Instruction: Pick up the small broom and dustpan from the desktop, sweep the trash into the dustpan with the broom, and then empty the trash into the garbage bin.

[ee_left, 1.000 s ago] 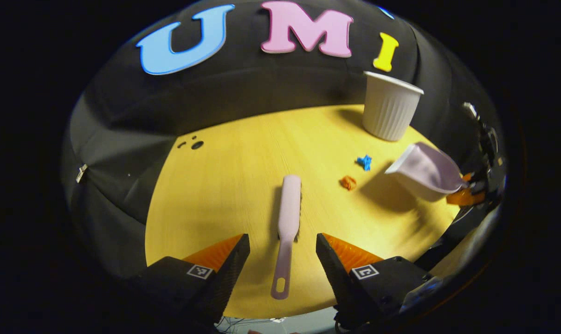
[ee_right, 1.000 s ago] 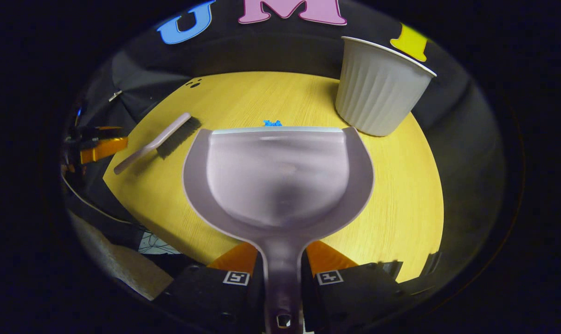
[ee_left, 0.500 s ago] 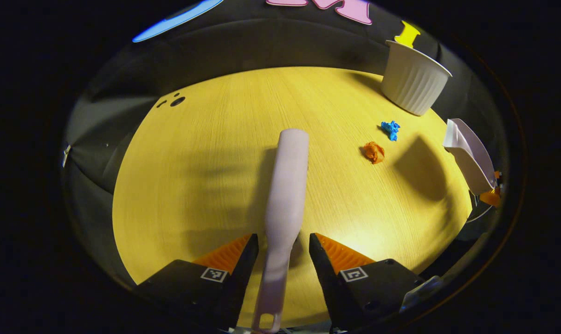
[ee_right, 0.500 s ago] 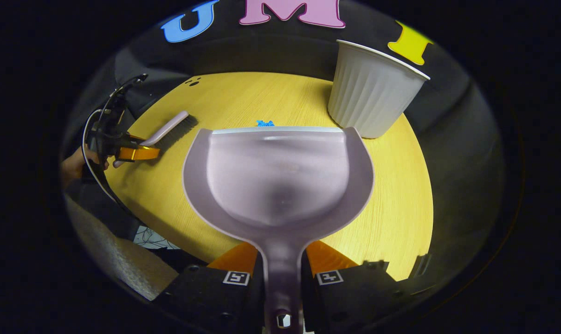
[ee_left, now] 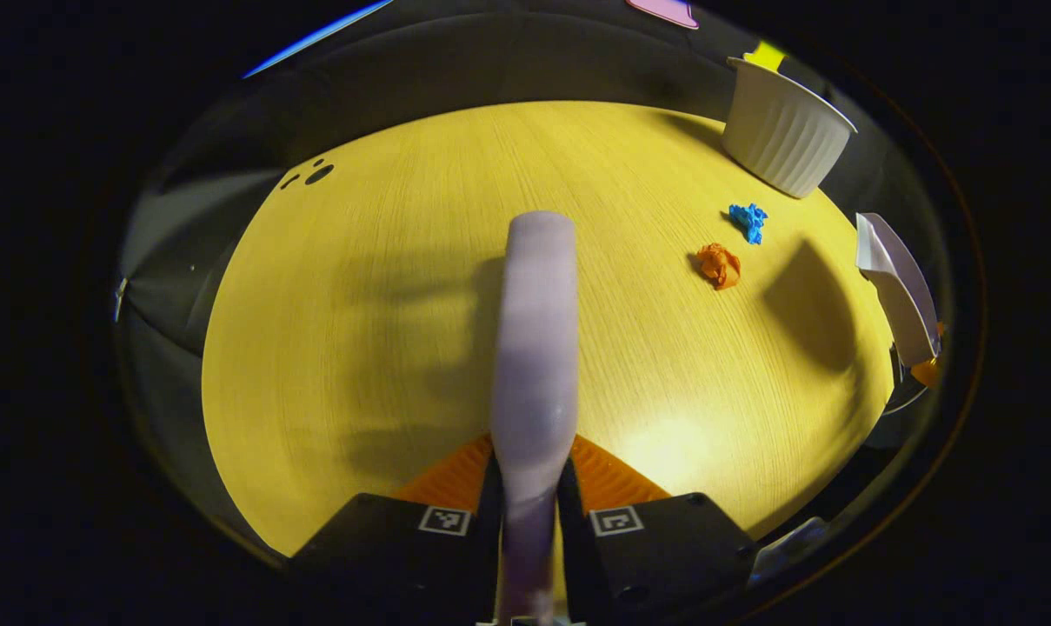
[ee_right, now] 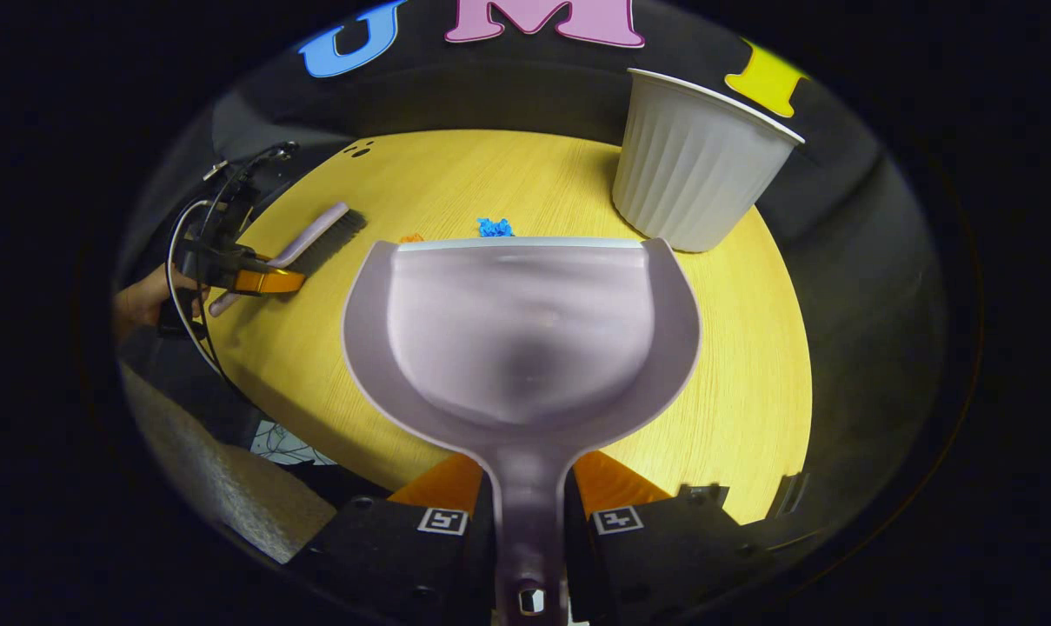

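Our left gripper [ee_left: 529, 487], open around the broom [ee_left: 535, 348] handle a moment ago, now pinches it on the table [ee_left: 360, 348]. Our right gripper [ee_right: 529, 500] keeps the dustpan [ee_right: 521, 330] clamped. Both tools secured, we judge sweeping the orange scrap [ee_left: 719, 264] and blue scrap [ee_left: 748, 219] comes next.

My left tongs [ee_left: 529, 487] close on the broom [ee_left: 535, 339] handle; the broom runs out over the desk [ee_left: 386, 287] toward its far edge. The two trash scraps [ee_left: 734, 243] lie side by side on the desk, between the broom and the bin [ee_right: 695, 165] at the far right corner. My right tongs [ee_right: 529, 500] clamp the dustpan [ee_right: 521, 335] handle above the near edge.
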The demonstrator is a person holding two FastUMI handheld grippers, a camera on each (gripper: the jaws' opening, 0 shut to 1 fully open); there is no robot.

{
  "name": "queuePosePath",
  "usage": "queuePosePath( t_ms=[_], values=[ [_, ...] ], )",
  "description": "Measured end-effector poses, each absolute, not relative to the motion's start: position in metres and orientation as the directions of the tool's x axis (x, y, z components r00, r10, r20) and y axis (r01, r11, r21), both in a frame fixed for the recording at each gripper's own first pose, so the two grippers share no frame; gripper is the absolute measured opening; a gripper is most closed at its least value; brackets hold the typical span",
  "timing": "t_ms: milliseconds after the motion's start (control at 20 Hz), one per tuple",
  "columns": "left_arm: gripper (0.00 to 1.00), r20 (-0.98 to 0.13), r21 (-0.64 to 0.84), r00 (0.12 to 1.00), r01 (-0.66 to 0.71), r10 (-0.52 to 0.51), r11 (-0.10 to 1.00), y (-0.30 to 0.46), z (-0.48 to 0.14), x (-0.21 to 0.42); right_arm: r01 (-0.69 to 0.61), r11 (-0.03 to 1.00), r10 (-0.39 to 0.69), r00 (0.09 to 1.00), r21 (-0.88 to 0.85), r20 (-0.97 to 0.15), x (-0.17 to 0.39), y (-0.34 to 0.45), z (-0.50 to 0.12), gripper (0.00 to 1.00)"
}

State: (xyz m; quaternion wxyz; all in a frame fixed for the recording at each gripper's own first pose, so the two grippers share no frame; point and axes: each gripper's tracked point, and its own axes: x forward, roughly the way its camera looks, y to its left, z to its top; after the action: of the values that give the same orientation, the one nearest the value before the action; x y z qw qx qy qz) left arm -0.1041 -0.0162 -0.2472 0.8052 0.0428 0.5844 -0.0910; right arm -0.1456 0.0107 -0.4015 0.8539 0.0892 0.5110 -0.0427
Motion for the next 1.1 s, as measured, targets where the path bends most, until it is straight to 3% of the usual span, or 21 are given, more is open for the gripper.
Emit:
queuePosePath(
  t_ms=[150, 200, 350, 400, 450, 600, 650, 1000, 1100],
  values=[
    [0.28, -0.943, 0.019, 0.329, 0.220, -0.056, 0.975, -0.009, -0.243, -0.092, 0.111, 0.988, 0.048, 0.441, 0.107, -0.896, -0.144, 0.017, -0.404, 0.42],
    [0.23, -0.936, 0.033, 0.348, 0.245, -0.056, 0.969, -0.011, -0.240, -0.086, 0.083, 0.992, 0.056, 0.409, 0.098, -0.911, -0.147, 0.019, -0.406, 0.37],
    [0.26, -0.927, 0.015, 0.360, 0.309, -0.103, 0.951, -0.034, -0.230, -0.062, 0.007, 0.997, 0.075, 0.309, 0.081, -0.948, -0.155, 0.023, -0.413, 0.33],
    [0.27, -0.924, 0.001, 0.362, 0.326, -0.124, 0.946, -0.046, -0.230, -0.053, -0.009, 0.996, 0.091, 0.274, 0.092, -0.958, -0.156, 0.025, -0.415, 0.37],
    [0.26, -0.921, -0.008, 0.364, 0.344, -0.141, 0.939, -0.057, -0.229, -0.042, -0.026, 0.994, 0.107, 0.249, 0.103, -0.963, -0.156, 0.026, -0.417, 0.33],
    [0.26, -0.919, -0.021, 0.350, 0.411, -0.179, 0.911, -0.084, -0.231, -0.015, -0.049, 0.990, 0.139, 0.195, 0.132, -0.971, -0.152, 0.024, -0.423, 0.41],
    [0.26, -0.923, -0.021, 0.339, 0.431, -0.184, 0.902, -0.092, -0.233, -0.007, -0.053, 0.989, 0.142, 0.182, 0.135, -0.973, -0.150, 0.023, -0.427, 0.37],
    [0.26, -0.930, -0.047, 0.261, 0.618, -0.261, 0.785, -0.161, -0.250, 0.011, -0.122, 0.985, 0.138, 0.172, 0.118, -0.975, -0.132, 0.007, -0.446, 0.37],
    [0.22, -0.929, -0.072, 0.231, 0.653, -0.288, 0.754, -0.182, -0.245, 0.007, -0.134, 0.983, 0.147, 0.173, 0.125, -0.974, -0.130, 0.006, -0.449, 0.37]
  ],
)
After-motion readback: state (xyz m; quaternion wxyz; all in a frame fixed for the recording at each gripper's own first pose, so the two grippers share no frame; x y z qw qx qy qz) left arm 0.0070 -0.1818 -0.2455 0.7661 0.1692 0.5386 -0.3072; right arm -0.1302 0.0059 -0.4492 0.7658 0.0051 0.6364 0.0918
